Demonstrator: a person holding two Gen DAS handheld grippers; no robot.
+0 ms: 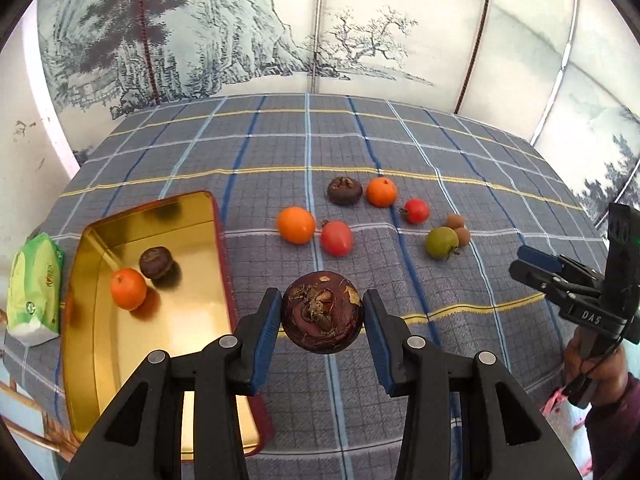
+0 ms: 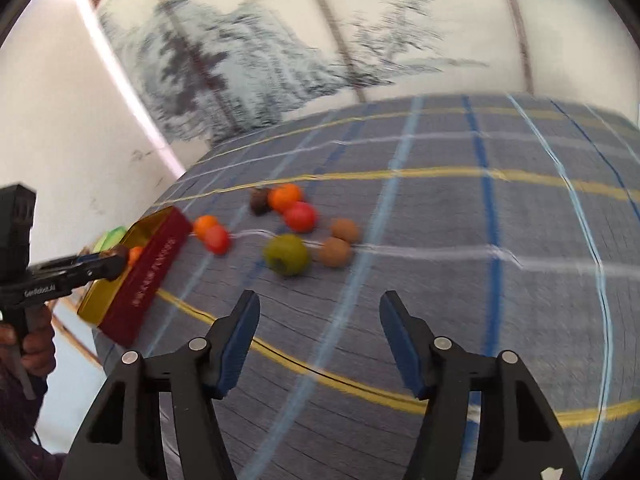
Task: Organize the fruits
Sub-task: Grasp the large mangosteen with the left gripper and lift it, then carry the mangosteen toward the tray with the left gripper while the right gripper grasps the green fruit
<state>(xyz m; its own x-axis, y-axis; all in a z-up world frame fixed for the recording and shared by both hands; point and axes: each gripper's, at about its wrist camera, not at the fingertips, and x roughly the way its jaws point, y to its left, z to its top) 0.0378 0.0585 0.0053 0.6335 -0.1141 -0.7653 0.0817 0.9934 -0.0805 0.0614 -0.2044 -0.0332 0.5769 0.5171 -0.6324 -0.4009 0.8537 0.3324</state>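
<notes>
A dark mangosteen point(image 1: 322, 312) is clamped between the pads of the left gripper point(image 1: 322, 314), lifted clear of the checked tablecloth point(image 1: 460, 288) near its front edge, evidently bound for the gold tin point(image 1: 192, 320) at the left edge, where an orange point(image 1: 128, 289) and a second mangosteen point(image 1: 156, 263) are already lodged. The right gripper point(image 2: 319, 336) is held apart and empty, aimed at the loose fruit. Mid-cloth, an orange fruit point(image 1: 296, 225), a red tomato point(image 1: 337, 238) and a green fruit point(image 1: 441, 242) are waiting; farther back, a brown one point(image 1: 345, 191).
</notes>
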